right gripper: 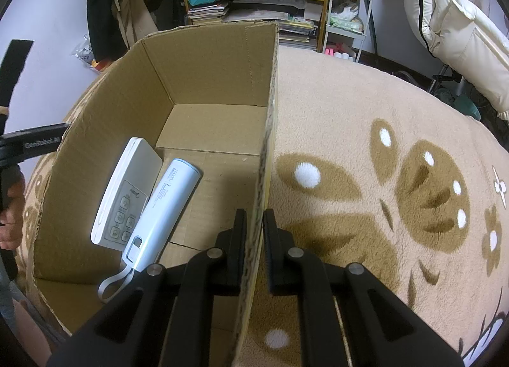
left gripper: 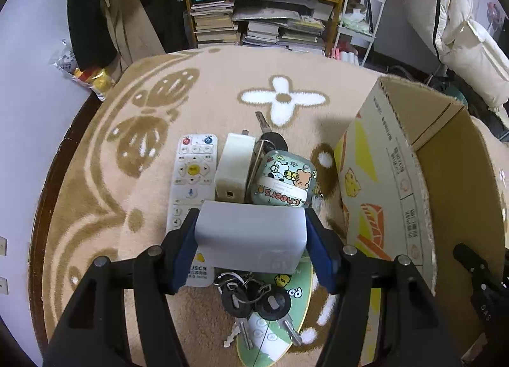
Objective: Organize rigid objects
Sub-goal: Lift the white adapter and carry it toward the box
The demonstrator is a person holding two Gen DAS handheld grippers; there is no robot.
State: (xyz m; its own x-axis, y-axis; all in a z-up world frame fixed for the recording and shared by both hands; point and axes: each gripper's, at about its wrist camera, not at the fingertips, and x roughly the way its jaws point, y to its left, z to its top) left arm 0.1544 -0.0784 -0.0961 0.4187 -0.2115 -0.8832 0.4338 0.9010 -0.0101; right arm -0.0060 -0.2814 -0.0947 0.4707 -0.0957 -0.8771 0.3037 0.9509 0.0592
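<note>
Two things are in the box (right gripper: 203,58) already. My left tongs (left gripper: 251,239) pinch a white block (left gripper: 251,236), my right tongs (right gripper: 254,233) clamp the box wall. Remote (left gripper: 191,173), keys (left gripper: 254,297) and tin (left gripper: 283,179) beside the box are left.

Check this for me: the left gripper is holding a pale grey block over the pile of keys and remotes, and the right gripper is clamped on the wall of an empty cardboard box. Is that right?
Not quite. The cardboard box is not empty: the right wrist view shows a white remote and a light blue power bank lying inside. The rest holds: the left gripper holds the pale grey block, and the right gripper clamps the box wall.
</note>
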